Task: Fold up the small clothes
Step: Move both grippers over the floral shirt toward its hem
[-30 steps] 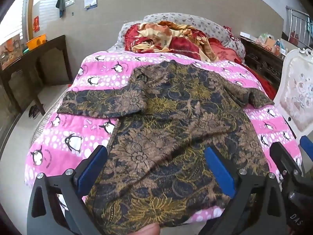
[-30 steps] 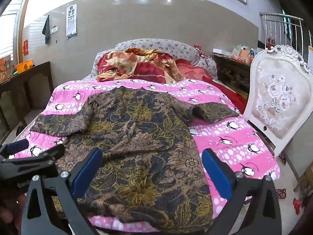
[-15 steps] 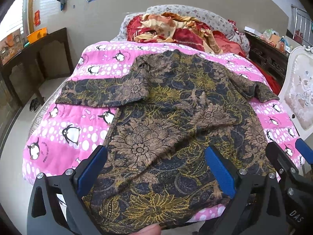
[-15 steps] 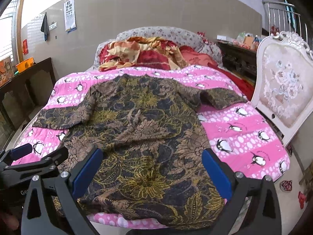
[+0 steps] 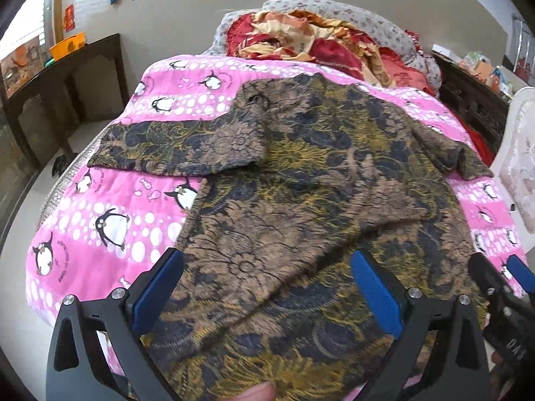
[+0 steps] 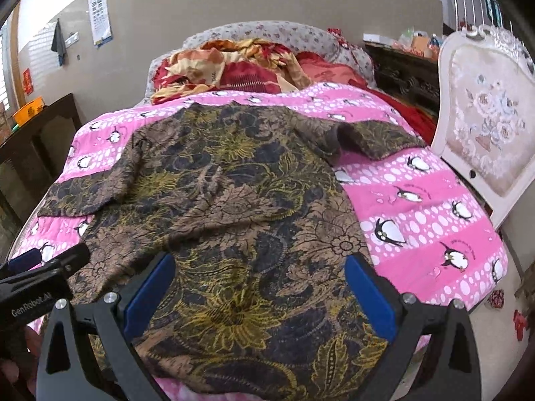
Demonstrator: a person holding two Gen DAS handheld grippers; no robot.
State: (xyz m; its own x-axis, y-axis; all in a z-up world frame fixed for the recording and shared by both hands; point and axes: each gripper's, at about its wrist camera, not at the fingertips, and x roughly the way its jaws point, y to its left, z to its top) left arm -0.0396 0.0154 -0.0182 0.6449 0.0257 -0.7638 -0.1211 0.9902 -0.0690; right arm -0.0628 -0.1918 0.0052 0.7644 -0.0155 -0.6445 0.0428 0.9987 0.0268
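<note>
Both my hand-held grippers [image 5: 267, 297] [image 6: 259, 295] gape wide over the shirt [image 6: 234, 200] hem; next, pinch it.

Ahead of the blue-padded left gripper [image 5: 265, 287], a brown, gold and navy floral shirt [image 5: 301, 200]; beneath, a pink penguin-print quilt [image 5: 107, 220].

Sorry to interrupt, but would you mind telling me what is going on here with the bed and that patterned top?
A person holds a hand-held gripper in each hand over a floral top spread on a pink penguin quilt. The left hand-held gripper and the right hand-held gripper are both open above the hem end, gripping nothing. The top lies unfolded, both sleeves out to the sides, with some wrinkles across the middle. No fold shows yet.
</note>
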